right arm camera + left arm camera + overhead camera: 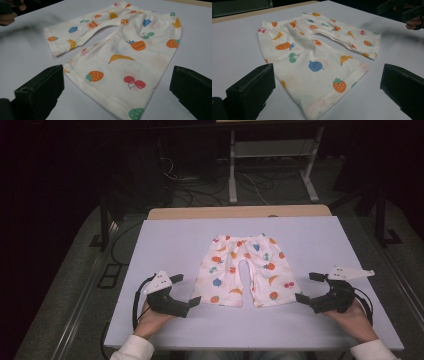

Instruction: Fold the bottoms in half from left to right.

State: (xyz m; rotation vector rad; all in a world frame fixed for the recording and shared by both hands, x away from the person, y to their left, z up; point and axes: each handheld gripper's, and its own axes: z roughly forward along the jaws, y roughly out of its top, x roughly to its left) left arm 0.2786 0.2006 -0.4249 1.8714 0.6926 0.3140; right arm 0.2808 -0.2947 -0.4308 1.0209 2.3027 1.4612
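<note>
Now the little pants [243, 270] lie flat in the middle of the tabletop [165, 240], and the left gripper [182, 292] and right gripper [309, 287], both wide open, should each pinch one leg hem evenly.

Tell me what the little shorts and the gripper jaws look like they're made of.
The shorts look like soft, thin knit cotton, matte cream with printed fruit; they lie limp with stitched hems. The jaws of the left gripper and right gripper look like matte black hard plastic, blocky and dull, though rubber is possible.
</note>
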